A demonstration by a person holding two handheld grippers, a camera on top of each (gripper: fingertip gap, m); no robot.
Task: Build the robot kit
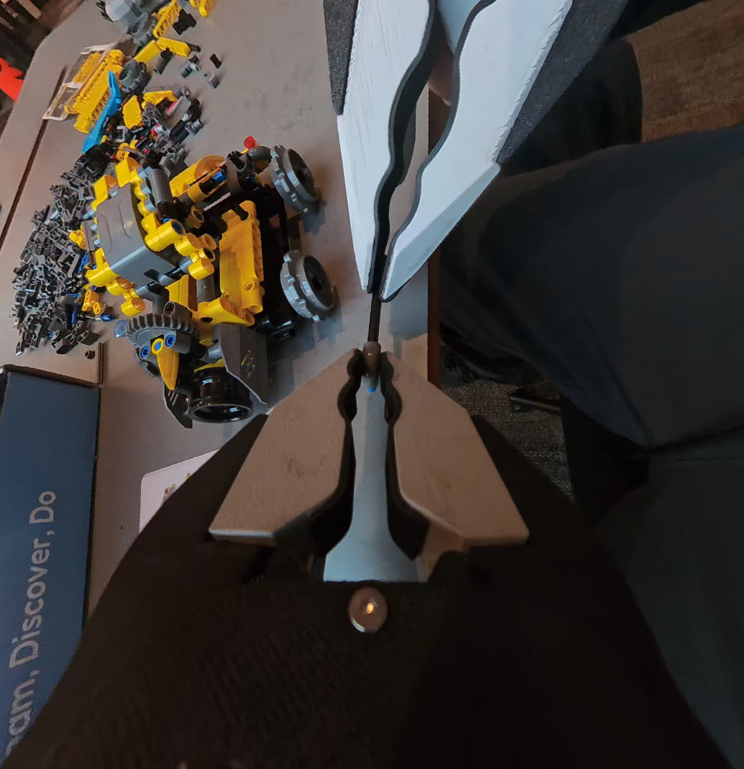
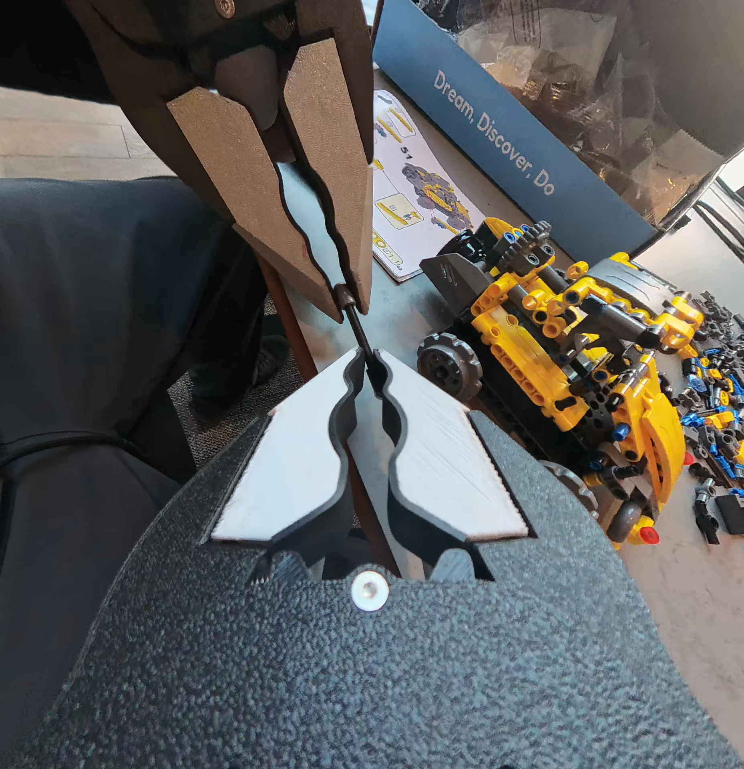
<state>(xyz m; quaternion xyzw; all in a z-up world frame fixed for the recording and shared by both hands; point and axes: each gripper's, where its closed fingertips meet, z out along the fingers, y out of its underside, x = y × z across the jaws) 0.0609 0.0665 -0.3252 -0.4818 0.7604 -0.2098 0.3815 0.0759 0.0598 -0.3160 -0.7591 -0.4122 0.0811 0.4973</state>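
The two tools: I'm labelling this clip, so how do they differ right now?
The left tool has tan fingers; the right tool has white ones. The left tool is closed on a grey sleeve with a blue tip; the right tool pinches the thin black axle entering that sleeve. Both are shut, tip to tip, beside the yellow model vehicle.

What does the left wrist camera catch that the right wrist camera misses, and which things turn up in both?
Only the left wrist view: a clear plastic tray of yellow parts at the table's far end.

Only the right wrist view: clear plastic bags behind the box, and the printed diagram on the instruction booklet.

Both: the tan-fingered left gripper and white-fingered right gripper, each clamped on one thin black axle, the yellow brick-built vehicle, and the long dark blue box.
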